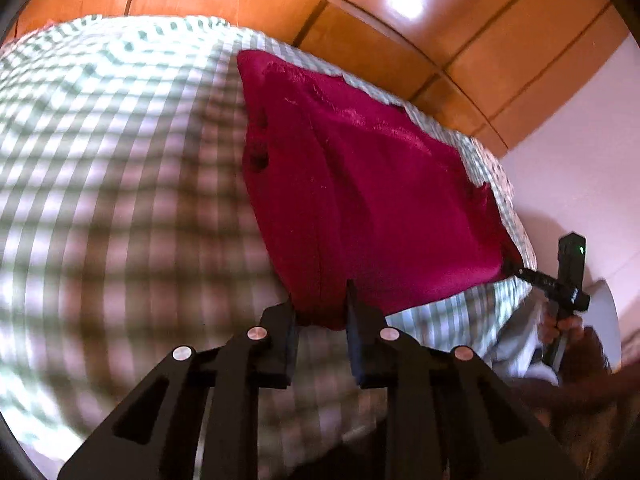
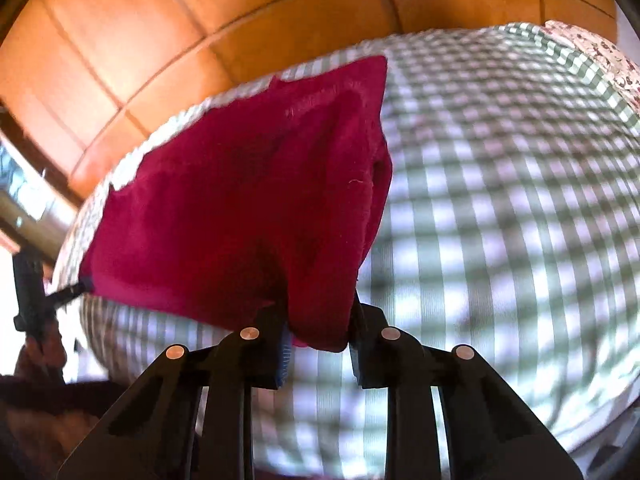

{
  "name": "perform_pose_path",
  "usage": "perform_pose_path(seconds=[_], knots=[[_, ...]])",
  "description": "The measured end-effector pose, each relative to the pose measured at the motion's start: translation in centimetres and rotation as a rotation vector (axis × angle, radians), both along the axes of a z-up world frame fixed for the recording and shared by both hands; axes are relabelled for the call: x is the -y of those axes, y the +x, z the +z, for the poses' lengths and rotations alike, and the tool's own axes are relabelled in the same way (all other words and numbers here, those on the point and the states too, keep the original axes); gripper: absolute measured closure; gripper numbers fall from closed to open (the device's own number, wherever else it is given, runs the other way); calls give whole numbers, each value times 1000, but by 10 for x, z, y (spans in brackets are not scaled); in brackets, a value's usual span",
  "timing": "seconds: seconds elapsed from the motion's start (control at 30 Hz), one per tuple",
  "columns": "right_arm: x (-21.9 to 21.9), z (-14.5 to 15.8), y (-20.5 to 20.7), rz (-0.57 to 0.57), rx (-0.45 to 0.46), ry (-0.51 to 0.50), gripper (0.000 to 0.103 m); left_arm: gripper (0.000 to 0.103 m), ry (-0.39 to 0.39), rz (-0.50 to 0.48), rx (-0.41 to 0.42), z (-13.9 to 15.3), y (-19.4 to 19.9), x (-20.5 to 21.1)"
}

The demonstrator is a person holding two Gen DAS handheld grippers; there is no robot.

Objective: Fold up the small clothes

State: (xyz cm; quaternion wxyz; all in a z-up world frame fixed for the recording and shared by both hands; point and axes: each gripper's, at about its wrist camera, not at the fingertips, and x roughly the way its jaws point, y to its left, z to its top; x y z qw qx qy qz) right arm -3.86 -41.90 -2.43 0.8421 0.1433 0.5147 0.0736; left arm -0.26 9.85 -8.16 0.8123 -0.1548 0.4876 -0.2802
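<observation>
Above checked bedsheet [image 1: 100, 200] | both grippers [image 1: 320, 312] [image 2: 320, 332] pinch red garment [image 1: 360, 184] | floral fabric [image 2: 592, 52]: right view only

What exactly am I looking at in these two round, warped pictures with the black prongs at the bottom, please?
No robot here: a person holds one hand-held gripper in each hand, each with a wide-angle camera looking along its two fingers. One picture comes from the left hand-held gripper, the other from the right hand-held gripper. Each pinches a near corner of a dark red garment, stretching it between them above a bed with a green-and-white checked sheet. Wooden panelling stands behind the bed. Each view also catches the other gripper at the garment's far corner.
</observation>
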Motion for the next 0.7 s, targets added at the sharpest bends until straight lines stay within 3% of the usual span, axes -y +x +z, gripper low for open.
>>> perform_pose_path(seconds=[0.17,0.23,0.27,0.3,0.5,0.57,0.63,0.67,0.7], knots=[[1,-1,-23,36,-48,-2,77,71,-13,5,-52,-7,-25,-11],[5,4,-16,5,-21,-10,62,56,-39,49,-32,-2,-18,-17],[8,7,-14,-16,-5,-12,44,50,-46,65,-16,3,-12,-20],[12,9,-8,-42,16,-20,38,48,-48,71,-3,5,-7,-21],[12,10,41,-120,87,-74,38,47,-24,90,64,16,44,-4],[11,4,54,-135,88,-81,43,48,-22,104,62,15,63,3],[7,1,66,-121,80,-95,60,51,-28,105,64,16,73,7],[4,3,67,-116,82,-110,67,69,-27,103,65,17,76,10],[2,5,66,-101,88,-120,83,90,-20,88,64,17,79,14]])
